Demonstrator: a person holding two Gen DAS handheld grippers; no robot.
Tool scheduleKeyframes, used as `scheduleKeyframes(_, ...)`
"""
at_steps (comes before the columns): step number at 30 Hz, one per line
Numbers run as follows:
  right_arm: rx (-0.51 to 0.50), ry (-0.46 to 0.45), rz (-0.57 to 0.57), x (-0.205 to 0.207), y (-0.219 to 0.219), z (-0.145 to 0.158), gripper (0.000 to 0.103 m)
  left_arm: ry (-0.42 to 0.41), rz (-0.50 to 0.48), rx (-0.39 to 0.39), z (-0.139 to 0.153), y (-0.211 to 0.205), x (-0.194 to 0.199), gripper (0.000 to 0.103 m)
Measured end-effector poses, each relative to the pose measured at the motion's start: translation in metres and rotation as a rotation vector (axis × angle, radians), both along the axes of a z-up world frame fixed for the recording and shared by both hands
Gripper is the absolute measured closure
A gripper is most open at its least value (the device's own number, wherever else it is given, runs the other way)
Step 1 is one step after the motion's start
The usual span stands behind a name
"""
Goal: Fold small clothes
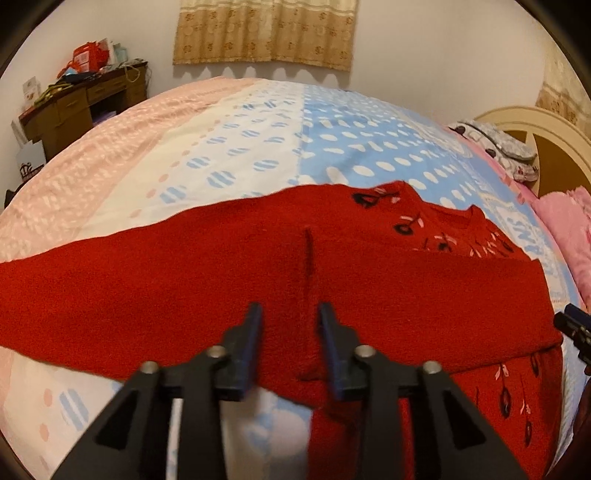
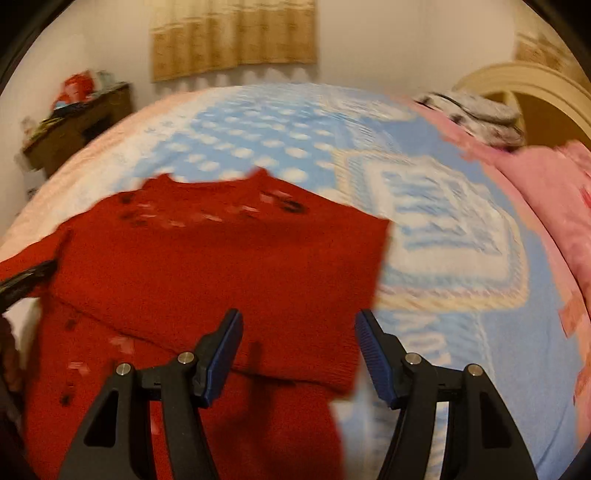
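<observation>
Left wrist: tongs parted, released over red sweater; right tongs wide, empty; best smooth folded sleeve flat before next fold

Red sweater with black-and-pink motifs, bedsheet in pink, cream and blue dots, tan patterned curtain

A patterned bedspread covers the bed; a cluttered wooden desk stands beyond its far left corner, beneath a curtain.
</observation>
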State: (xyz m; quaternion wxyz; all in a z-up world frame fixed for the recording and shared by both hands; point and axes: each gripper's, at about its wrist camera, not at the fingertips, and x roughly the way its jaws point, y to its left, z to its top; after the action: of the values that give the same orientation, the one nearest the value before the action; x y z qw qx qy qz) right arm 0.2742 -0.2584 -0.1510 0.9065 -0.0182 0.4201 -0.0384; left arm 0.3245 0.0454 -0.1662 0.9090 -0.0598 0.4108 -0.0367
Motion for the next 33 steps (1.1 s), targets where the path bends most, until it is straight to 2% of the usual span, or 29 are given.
scheduleKeyframes(2, -0.024, 0.007, 0.046, 0.004, 0.016, -0.002, 0.039, -0.007, 0.007, -0.001, 0.003, 0.005, -0.004, 0.061)
scheduleKeyframes(6, -0.036, 0.143, 0.039, 0.019, 0.023, -0.034, 0.039, -0.018, 0.042, 0.031, 0.008, 0.021, -0.015, 0.041)
scheduleKeyframes(8, -0.025, 0.13, 0.019, 0.016, 0.022, -0.034, 0.039, -0.022, 0.051, 0.045, 0.01, 0.03, -0.02, 0.036)
scheduleKeyframes(11, -0.03, 0.107, 0.023, 0.014, 0.034, -0.021, 0.039, -0.031, 0.068, 0.078, 0.012, 0.046, -0.028, 0.035)
scheduleKeyframes(16, 0.003, 0.051, 0.122, 0.027, 0.078, -0.003, 0.039, -0.056, 0.112, 0.167, 0.017, 0.071, -0.039, 0.032)
scheduleKeyframes(18, 0.004, 0.045, 0.177, 0.036, 0.099, -0.006, 0.039, -0.069, 0.145, 0.204, 0.018, 0.088, -0.043, 0.025)
scheduleKeyframes(22, -0.02, 0.059, 0.201, 0.042, 0.123, -0.02, 0.039, -0.057, 0.235, 0.26, 0.016, 0.134, -0.047, 0.025)
scheduleKeyframes(26, -0.015, 0.072, 0.196, 0.042, 0.126, -0.039, 0.039, -0.037, 0.327, 0.286, 0.014, 0.179, -0.05, 0.025)
scheduleKeyframes(27, 0.008, 0.05, 0.192, 0.041, 0.122, -0.042, 0.039, -0.031, 0.348, 0.296, 0.013, 0.189, -0.051, 0.025)
scheduleKeyframes(29, 0.035, 0.029, 0.182, 0.038, 0.119, -0.044, 0.034, -0.02, 0.383, 0.305, 0.011, 0.208, -0.051, 0.025)
scheduleKeyframes(33, 0.046, 0.018, 0.179, 0.038, 0.118, -0.046, 0.032, 0.024, 0.494, 0.288, 0.006, 0.25, -0.05, 0.025)
